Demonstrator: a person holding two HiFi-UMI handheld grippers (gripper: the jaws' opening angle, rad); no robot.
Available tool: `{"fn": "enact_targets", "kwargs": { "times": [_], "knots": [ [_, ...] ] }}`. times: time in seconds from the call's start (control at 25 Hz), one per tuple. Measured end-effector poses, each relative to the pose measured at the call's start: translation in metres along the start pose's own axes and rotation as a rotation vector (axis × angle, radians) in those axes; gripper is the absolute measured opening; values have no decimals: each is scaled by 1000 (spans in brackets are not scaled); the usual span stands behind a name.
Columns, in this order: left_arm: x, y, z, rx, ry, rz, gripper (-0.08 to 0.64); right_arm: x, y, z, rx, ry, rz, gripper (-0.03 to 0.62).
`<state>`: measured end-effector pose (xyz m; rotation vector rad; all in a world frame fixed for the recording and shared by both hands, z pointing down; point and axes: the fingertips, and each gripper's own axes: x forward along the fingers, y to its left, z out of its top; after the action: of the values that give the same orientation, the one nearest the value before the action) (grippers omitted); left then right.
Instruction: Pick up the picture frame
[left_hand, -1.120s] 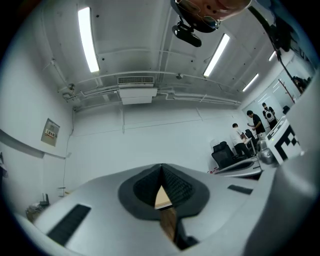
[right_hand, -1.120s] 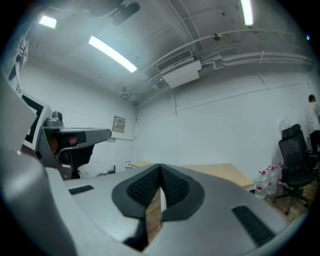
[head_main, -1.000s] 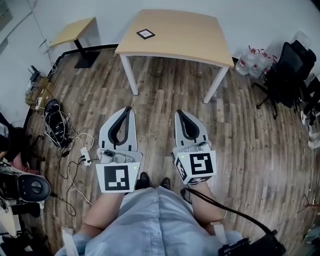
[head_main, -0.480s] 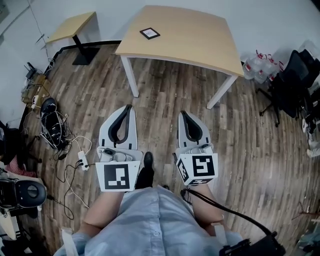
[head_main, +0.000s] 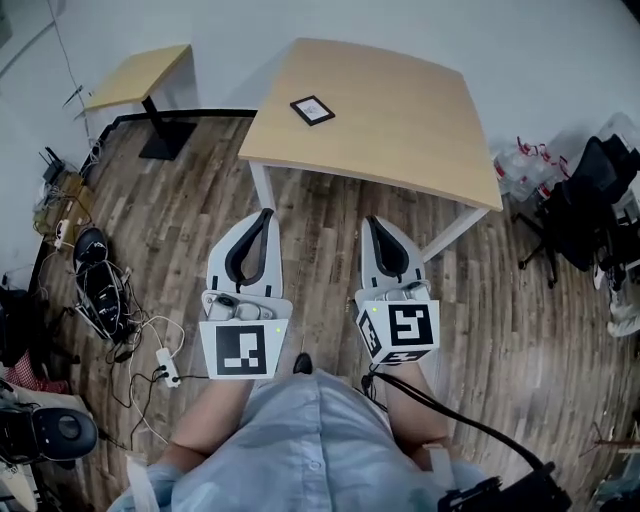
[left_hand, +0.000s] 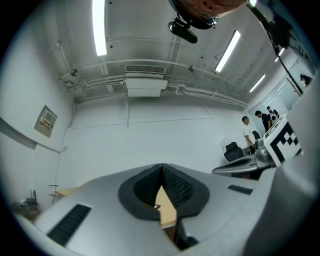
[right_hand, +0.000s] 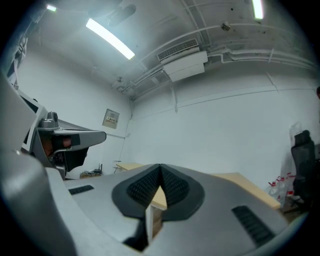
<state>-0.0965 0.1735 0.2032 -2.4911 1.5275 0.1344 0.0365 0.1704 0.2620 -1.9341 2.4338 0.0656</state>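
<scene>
A small black picture frame (head_main: 312, 110) with a white centre lies flat on the left part of a light wooden table (head_main: 400, 110). Both grippers are held level side by side above the wood floor, short of the table's near edge. My left gripper (head_main: 265, 214) is shut with nothing in it, and so is my right gripper (head_main: 373, 221). In the left gripper view the jaws (left_hand: 161, 169) meet at their tips, and a strip of the table (left_hand: 167, 214) shows below them. In the right gripper view the right gripper (right_hand: 160, 168) is likewise shut, with the table (right_hand: 245, 182) beyond it.
A small side table (head_main: 140, 75) stands at the back left. Cables, a power strip (head_main: 165, 365) and gear lie on the floor at the left. A black office chair (head_main: 590, 200) and water bottles (head_main: 525, 160) are at the right. People (left_hand: 246, 131) stand far off.
The person has walked forward. The table and frame have come nearer and lower in the head view, and both shut grippers have moved with the person toward the table's near edge.
</scene>
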Motion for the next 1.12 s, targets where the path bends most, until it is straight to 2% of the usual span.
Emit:
{"fn": "enact_targets", "kwargs": {
  "times": [0.28,0.64,0.88,1.12],
  "knots": [
    [44,29,-13,-15,-5,10,2,52,-20,8,-25,-14,-26,2],
    [98,45,-58,-18,77,29,2,112,-41,-32,21,57,6,2],
    [167,53,-80,-1,133,63,2,177,-78,-47,58,88,46,2],
    [244,62,-87,102,114,72,2,249,-117,-57,77,108,105,2]
  ]
}}
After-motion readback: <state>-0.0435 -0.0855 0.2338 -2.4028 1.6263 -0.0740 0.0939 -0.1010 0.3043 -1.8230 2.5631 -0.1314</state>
